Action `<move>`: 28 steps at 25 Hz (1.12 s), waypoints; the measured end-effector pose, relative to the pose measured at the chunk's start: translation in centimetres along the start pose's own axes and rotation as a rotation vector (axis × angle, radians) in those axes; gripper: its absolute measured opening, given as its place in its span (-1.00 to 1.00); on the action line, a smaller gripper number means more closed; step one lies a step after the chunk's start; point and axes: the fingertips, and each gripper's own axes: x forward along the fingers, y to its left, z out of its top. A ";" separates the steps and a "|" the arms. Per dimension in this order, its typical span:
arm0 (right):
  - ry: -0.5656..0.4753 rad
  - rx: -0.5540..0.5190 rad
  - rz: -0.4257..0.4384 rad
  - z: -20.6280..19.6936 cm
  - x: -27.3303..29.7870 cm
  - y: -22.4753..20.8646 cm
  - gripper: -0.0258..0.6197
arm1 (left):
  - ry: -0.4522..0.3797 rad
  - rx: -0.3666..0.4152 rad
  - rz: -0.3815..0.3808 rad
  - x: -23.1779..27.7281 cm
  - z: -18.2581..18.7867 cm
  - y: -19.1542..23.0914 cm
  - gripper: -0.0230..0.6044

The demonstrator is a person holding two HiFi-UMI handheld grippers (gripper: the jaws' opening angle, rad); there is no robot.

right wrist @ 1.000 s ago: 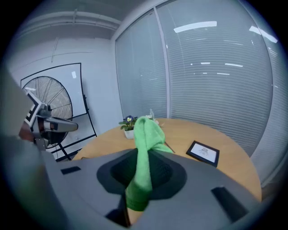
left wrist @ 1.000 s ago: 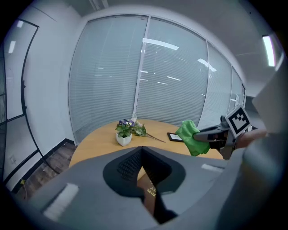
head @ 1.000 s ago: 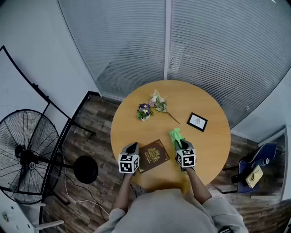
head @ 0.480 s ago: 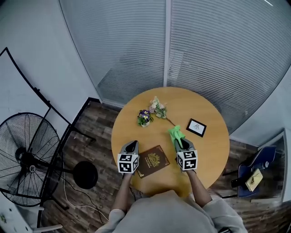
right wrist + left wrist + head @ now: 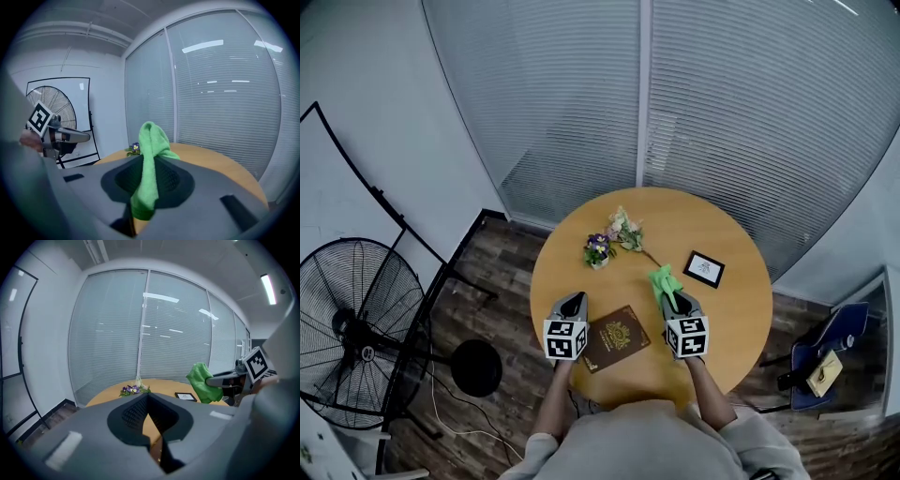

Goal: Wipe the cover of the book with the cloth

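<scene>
We see a round wooden tabletop beside window blinds, with a fan nearby. Only our head view shows the book, lying flat between our claws. Our left claw is closed on nothing; our right claw pinches the green cloth.

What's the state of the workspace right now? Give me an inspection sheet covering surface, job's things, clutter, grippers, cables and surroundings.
Surface: round wooden table.
Job's things: brown book lying flat between the grippers; green cloth held above the table, off the book.
Clutter: flowers and a small picture frame on the far side.
Grippers: left gripper shut, empty; right gripper shut on the green cloth.
Cables: white cable on the floor, left of the table.
Surroundings: standing fan at left; glass wall with blinds behind.
</scene>
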 end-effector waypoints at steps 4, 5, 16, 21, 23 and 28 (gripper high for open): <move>0.003 -0.003 0.001 -0.1 -0.1 0.2 -0.70 | 0.000 -0.007 0.000 0.0 -0.1 0.0 -0.91; 0.004 -0.004 0.001 -0.1 -0.1 0.1 -0.70 | -0.001 -0.009 0.001 0.0 -0.2 0.0 -0.91; 0.016 -0.005 0.002 -0.4 -0.2 0.3 -0.70 | 0.010 -0.007 -0.009 0.2 -0.8 -0.5 -0.91; 0.022 -0.008 0.002 -0.8 -0.1 0.3 -0.70 | 0.022 -0.011 -0.011 0.1 -1.3 -0.6 -0.91; 0.026 -0.008 0.002 -0.9 -0.1 0.4 -0.70 | 0.027 -0.012 -0.013 0.1 -1.6 -0.6 -0.91; 0.031 -0.015 0.008 -0.9 0.0 0.7 -0.70 | 0.037 -0.014 -0.019 0.2 -2.0 -0.9 -0.91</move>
